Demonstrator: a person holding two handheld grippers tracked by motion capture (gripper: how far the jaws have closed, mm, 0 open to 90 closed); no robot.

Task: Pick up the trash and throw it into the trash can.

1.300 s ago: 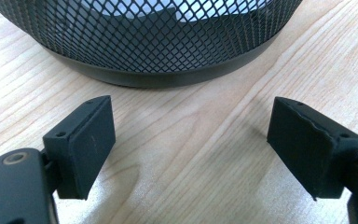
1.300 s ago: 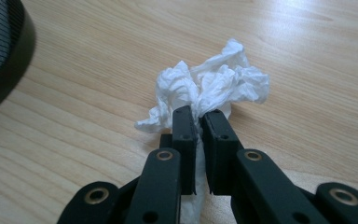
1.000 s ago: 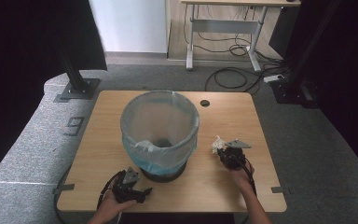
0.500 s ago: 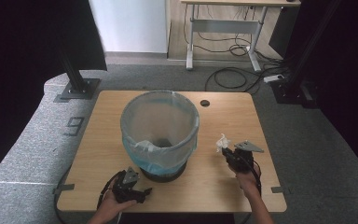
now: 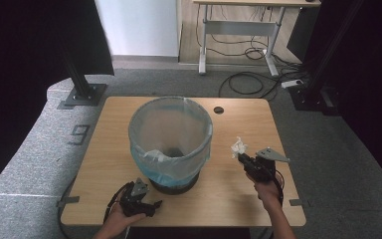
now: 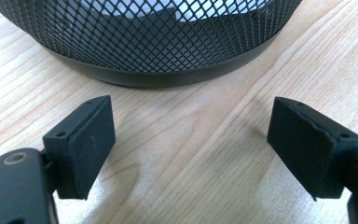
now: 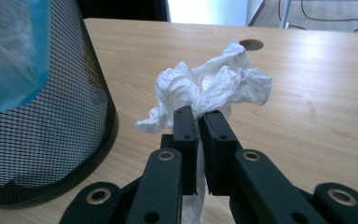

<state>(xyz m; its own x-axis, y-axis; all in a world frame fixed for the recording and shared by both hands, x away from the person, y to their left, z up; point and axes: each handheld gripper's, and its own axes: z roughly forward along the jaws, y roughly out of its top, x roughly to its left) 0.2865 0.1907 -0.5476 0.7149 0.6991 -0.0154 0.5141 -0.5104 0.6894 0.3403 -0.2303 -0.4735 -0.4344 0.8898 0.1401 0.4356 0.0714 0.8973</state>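
On the wooden table [image 5: 104, 149], near its middle, a black mesh waste basket [image 5: 170, 144] lined with a pale blue plastic bag [image 5: 144, 159], the bag folded over the rim. Inside the bag, something white, too unclear to name. Behind the basket on the right, a small round hole [image 5: 219, 109] in the tabletop.

To the right of the basket, the right gripper [image 5: 241, 157], jaws pressed together on a crumpled white tissue [image 5: 238, 147]. In the right gripper view, same gripper [image 7: 199, 121] pinching the tissue [image 7: 214, 88] at its lower part, most of the paper bunched above the jaw tips and a thin strip hanging down between the jaws. Tissue lifted off the table, beside the basket [image 7: 37, 135] but apart from it. Held by the right hand [image 5: 266, 191], coming from the bottom edge.

At the front left, just before the basket base, the left gripper [image 5: 151, 205] low near the tabletop, in the left hand [image 5: 117, 221]. In the left gripper view, jaws of this gripper [image 6: 191, 144] spread wide, nothing between them, only bare wood; the basket's mesh wall [image 6: 158, 37] and dark bottom ring close ahead.

On the grey carpet left of the table, a digit "9" [image 5: 79, 133] marked on the floor.
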